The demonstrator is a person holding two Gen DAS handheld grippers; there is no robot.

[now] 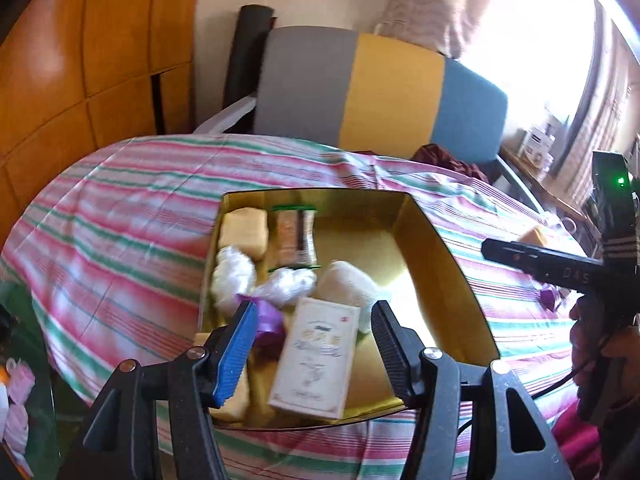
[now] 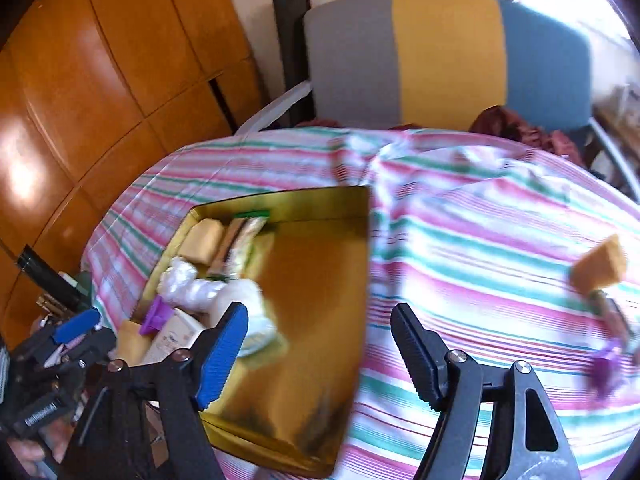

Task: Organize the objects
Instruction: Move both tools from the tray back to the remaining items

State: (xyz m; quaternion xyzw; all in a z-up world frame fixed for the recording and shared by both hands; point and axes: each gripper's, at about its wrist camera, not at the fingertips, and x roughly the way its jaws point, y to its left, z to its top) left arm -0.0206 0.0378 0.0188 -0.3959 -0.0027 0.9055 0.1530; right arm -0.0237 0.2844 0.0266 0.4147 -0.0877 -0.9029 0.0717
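A gold box [image 1: 432, 240] lies on the striped cloth and holds a white carton [image 1: 316, 356], a purple item [image 1: 266, 320], white plastic bundles [image 1: 234, 276], a yellow sponge [image 1: 244, 230], a snack packet [image 1: 294, 236] and a pale roll [image 1: 348, 280]. My left gripper [image 1: 314, 344] is open above the box's near end, over the carton. My right gripper [image 2: 320, 344] is open and empty above the box's [image 2: 320, 280] right rim. A yellow sponge [image 2: 598, 266] and a purple item [image 2: 604, 368] lie on the cloth to the right.
The table has a pink, green and white striped cloth [image 1: 140, 216]. A grey, yellow and blue chair [image 1: 380, 92] stands behind it with dark red cloth [image 1: 448, 160] on its seat. Wooden cabinets [image 1: 80, 60] are at the left. The other gripper's body [image 1: 560, 268] shows at the right.
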